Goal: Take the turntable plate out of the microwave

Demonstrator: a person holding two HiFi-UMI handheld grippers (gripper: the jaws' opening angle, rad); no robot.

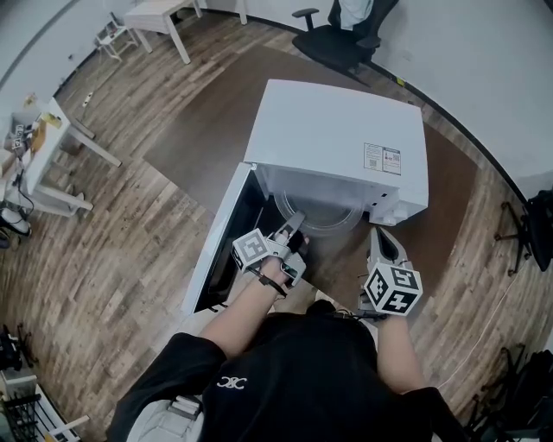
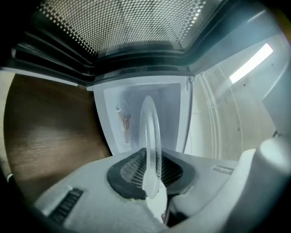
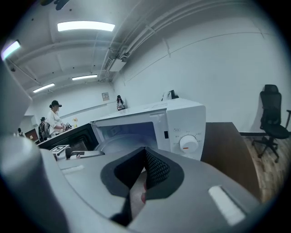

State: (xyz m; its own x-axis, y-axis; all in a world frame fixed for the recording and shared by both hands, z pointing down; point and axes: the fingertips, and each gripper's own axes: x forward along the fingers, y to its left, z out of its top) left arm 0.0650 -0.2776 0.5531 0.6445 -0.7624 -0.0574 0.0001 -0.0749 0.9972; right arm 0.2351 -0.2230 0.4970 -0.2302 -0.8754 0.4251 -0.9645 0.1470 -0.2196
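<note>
The white microwave (image 1: pixel 337 138) stands on a brown table with its door (image 1: pixel 220 242) swung open to the left. The clear glass turntable plate (image 1: pixel 327 217) sits at the mouth of the cavity. My left gripper (image 1: pixel 298 223) is shut on its near rim. In the left gripper view the plate (image 2: pixel 150 145) stands edge-on between the pads of that gripper (image 2: pixel 150 177), with the cavity wall (image 2: pixel 136 113) behind. My right gripper (image 1: pixel 378 233) hovers apart, in front of the control panel. Its pads (image 3: pixel 154 170) meet with nothing between them. From there the plate (image 3: pixel 116 144) shows in the cavity opening.
The brown table (image 1: pixel 449 190) carries the microwave and ends near my body. A black office chair (image 1: pixel 341 39) and a white table (image 1: pixel 160 17) stand beyond it on the wood floor. People (image 3: pixel 54 116) work at a far counter.
</note>
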